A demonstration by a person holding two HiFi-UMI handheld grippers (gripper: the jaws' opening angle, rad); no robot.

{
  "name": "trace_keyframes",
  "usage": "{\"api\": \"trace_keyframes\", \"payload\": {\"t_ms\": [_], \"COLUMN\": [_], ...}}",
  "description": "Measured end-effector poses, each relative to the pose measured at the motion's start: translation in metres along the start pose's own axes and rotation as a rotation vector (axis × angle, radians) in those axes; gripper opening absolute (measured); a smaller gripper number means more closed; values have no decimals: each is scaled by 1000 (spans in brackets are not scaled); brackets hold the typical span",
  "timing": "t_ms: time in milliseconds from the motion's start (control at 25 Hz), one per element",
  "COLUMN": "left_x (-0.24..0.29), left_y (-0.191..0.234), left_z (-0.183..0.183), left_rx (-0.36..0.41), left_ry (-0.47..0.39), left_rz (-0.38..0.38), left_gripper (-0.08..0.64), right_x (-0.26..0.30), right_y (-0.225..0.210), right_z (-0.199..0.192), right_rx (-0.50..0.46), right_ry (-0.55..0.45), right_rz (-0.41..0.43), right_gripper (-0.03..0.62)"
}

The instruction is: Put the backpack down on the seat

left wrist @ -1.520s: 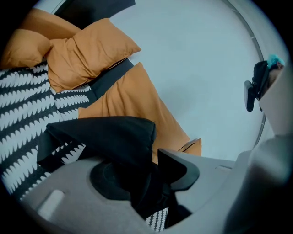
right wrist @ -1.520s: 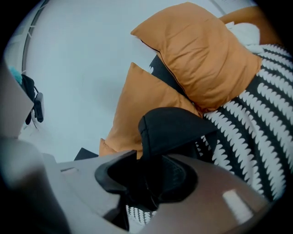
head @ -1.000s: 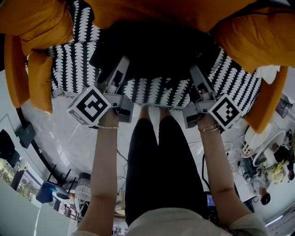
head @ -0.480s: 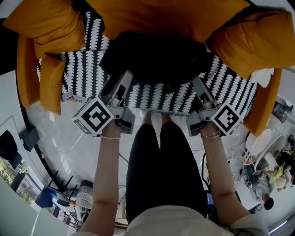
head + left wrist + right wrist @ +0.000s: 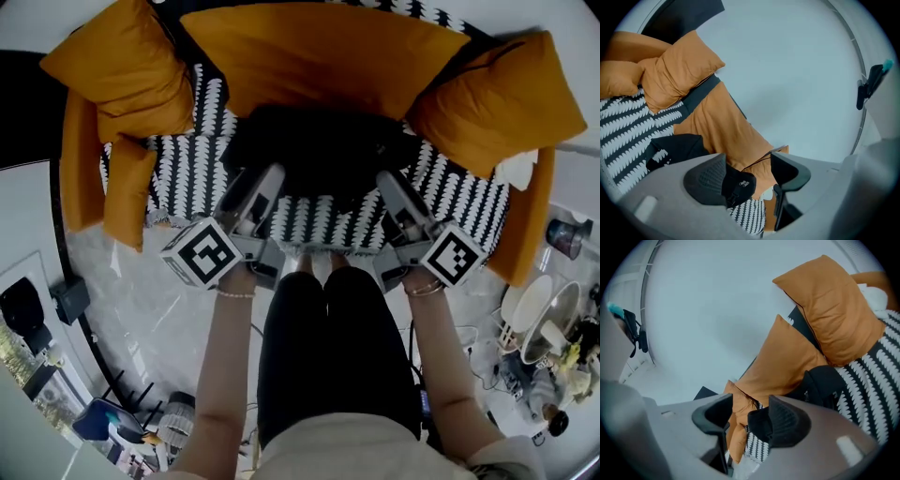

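As I look down through the head view, the black backpack (image 5: 323, 150) lies on the black-and-white patterned seat (image 5: 187, 164), close against the orange back cushion (image 5: 319, 56), with both tongs just in front of it. The left gripper (image 5: 267, 178) is released; its jaws have just been opening, and its own view shows nothing pressed between the pads, only the backpack beyond them. The right gripper (image 5: 386, 183) is released too, its jaws apart. Only the gripper views show the pale wall (image 5: 787, 70) behind the sofa and a dark clip (image 5: 869, 84); only the head view shows the floor (image 5: 131, 300) and the person's legs (image 5: 328, 356)
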State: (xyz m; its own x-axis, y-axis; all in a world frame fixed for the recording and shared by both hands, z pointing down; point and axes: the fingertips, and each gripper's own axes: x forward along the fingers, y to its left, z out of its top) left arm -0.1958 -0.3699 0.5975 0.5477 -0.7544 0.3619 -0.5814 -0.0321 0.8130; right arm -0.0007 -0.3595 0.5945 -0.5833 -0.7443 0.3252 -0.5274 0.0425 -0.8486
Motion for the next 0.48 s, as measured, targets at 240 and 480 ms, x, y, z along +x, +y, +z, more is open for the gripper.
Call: {"api": "trace_keyframes", "payload": {"t_ms": [240,480], "left_x": [-16,-46], "left_y": [-51,-101], "left_z": [7,31], "left_rx": [-14,37], "left_ry": [8,-43], "left_rz": [-82,-147], "left_gripper": [293,290], "right_x": [-12,-30], "right_y": [51,108], "right_z": [15,22], "right_rx": [50,28], "right_ry": [-14,-1], "right_rz": [69,145], "right_gripper": [230,227]}}
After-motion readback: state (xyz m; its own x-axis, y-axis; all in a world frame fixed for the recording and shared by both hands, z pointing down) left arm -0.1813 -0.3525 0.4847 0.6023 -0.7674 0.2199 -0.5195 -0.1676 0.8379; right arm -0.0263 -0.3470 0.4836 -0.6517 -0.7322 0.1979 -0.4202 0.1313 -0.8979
